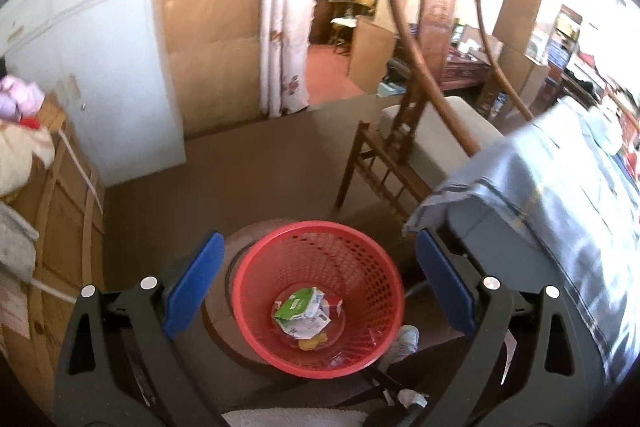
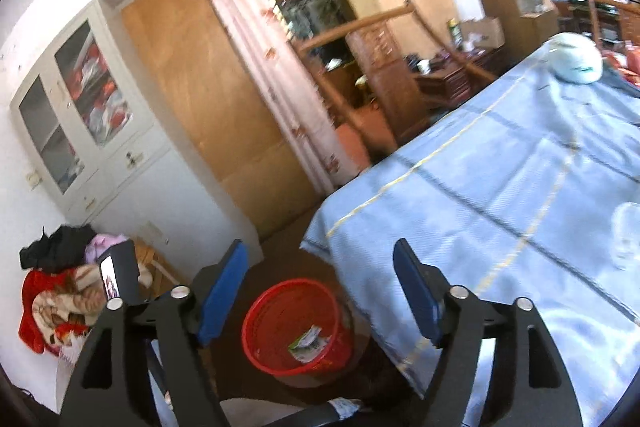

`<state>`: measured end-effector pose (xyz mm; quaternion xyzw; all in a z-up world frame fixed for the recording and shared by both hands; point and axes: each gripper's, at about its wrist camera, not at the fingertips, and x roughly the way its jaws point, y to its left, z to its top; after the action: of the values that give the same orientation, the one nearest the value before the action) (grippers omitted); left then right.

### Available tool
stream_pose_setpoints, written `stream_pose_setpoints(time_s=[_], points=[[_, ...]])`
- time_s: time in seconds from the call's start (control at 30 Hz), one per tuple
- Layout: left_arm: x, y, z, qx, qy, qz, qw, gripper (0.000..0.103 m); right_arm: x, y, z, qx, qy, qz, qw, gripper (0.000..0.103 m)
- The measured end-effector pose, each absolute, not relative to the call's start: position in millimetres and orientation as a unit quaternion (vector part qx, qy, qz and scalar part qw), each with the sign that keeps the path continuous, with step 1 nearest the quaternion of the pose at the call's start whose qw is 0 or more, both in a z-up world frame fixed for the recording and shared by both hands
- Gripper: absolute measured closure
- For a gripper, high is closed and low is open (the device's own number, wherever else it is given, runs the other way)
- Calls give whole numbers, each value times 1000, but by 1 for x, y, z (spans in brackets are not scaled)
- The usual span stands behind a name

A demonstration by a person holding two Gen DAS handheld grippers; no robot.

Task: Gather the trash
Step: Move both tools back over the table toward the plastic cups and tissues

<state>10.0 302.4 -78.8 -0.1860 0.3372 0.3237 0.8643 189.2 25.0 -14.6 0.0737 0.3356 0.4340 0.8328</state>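
A red mesh basket stands on the brown floor, straight below my left gripper, which is open and empty above it. Inside lie a crumpled green-and-white wrapper and a small yellow scrap. In the right wrist view the same basket sits beside the table corner with the wrapper in it. My right gripper is open and empty, higher up and further back. A pale crumpled object lies at the table's far end.
A table under a blue checked cloth fills the right side. A wooden chair stands beyond the basket. A white cabinet and a wooden door line the wall. A crate with piled clothes stands at the left.
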Motion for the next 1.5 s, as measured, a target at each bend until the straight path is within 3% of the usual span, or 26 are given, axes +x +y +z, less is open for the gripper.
stream_pose_setpoints(time_s=[0.33,0.6,0.93,1.5], points=[[20,236,-54,-107,324,272,900,7,167,-88,9,131,255,343,894,6],[42,185,-52,-86,341,191,916,7,159,-197,2,181,221,230,930,6],[123,106,-43,-63,368,33,927,7,163,-293,-24,212,219,87,948,6],[222,-12,-45,21,396,-99,913,7,200,-289,-39,111,254,8,961,5]])
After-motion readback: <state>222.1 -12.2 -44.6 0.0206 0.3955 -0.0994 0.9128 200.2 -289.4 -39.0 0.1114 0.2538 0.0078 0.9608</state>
